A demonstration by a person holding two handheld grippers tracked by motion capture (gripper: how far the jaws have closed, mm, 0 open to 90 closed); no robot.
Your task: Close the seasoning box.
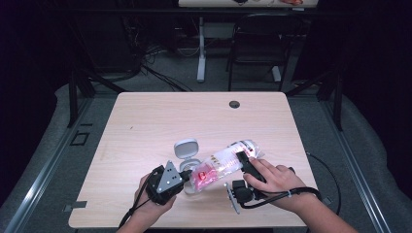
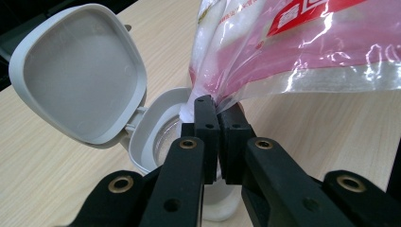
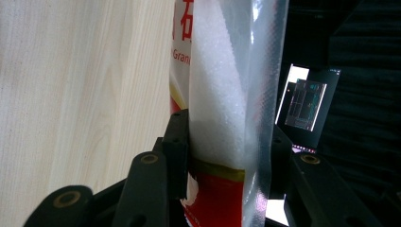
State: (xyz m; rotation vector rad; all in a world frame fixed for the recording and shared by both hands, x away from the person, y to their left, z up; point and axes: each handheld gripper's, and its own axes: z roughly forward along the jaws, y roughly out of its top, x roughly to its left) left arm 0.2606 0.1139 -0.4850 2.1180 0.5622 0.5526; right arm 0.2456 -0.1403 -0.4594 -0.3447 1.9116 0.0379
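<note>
My left tool (image 2: 218,142) pinches the lower corner of 1 clear red-printed plastic bag of white granules (image 1: 224,162), right above 1 grey flip-lid container (image 2: 156,137). My right tool (image 3: 227,156) clamps the bag's raised end. Advice: keep the corner centred over the mouth and tilt gradually. Count: 2 tools, 1 wooden tabletop (image 1: 194,116).

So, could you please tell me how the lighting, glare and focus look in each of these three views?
High view: the table is brightly lit, the surroundings are dark, and the bag is somewhat washed out. Left gripper view: glare streaks run across the bag's plastic, and the near jaws look soft. Right gripper view: the wood is pale and overexposed, the background is dark with one bright screen.
</note>
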